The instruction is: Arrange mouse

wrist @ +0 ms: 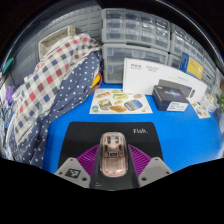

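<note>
Gripper (111, 166) fingers clasp a pinkish-brown plastic computer mouse (111, 152), its long axis pointing straight ahead over the blue mat (150, 135).

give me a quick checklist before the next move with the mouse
1. Mouse between the fingers: ok, pads sit at both its sides.
2. Firm grip: cannot tell, contact is not clearly visible.
3. Gripper centred on mouse: ok.
4. Blue mat ahead bare for placing: ok.
5. Black box clear of the path: ok, it sits beyond the mat.
6. Patterned cloth clear of the mouse: ok, beside the mat.
</note>
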Tool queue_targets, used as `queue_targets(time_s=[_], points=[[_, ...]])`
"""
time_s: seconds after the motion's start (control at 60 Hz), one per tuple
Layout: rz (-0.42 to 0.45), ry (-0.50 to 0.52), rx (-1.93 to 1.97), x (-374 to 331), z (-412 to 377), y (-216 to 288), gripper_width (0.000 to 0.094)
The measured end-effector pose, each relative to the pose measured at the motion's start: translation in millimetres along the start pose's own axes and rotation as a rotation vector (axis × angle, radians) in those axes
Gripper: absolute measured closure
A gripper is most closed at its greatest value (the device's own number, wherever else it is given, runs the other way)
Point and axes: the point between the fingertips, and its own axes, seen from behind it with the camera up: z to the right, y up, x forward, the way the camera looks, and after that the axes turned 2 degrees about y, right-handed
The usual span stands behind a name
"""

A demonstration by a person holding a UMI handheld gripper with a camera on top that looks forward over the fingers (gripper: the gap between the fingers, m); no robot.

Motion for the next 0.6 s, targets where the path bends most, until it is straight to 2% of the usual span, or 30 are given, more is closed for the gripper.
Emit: queue_targets(time_s=[0.05,0.083,0.35,0.6], points=[[-0.018,-0.017,0.015,-3,5,-1,0.0246],[-0.018,-0.023,0.016,-7,8,1,0.0101],[0.075,-0.018,0.033,-77,39,42,0.0082],[0.169,-0.059,0.100,-170,149,67,0.0080]])
